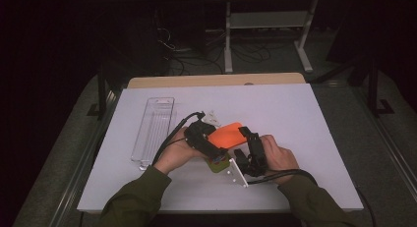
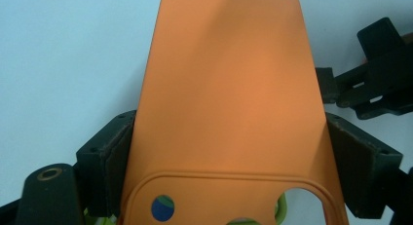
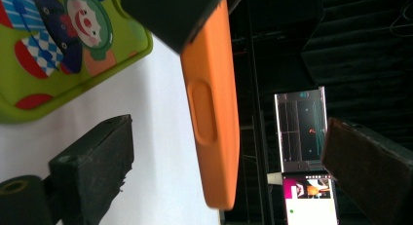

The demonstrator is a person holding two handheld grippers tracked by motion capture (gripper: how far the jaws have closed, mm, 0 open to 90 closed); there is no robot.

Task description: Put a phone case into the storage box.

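Left of the clear tray (image 1: 153,131), orange phone case (image 1: 226,134) clamped in left gripper (image 1: 209,144) jaws; right gripper (image 1: 244,146) jaws released.

A clear plastic tray (image 1: 153,131), long and ribbed, lies on the left half of the white table (image 1: 305,119), running near to far. A wooden board edge (image 1: 216,80) borders the table's far side. Beyond it, a white metal stand (image 1: 268,28) rises from the dark floor among loose cables (image 1: 196,55). A lit screen (image 3: 304,169) glows in the dark background.
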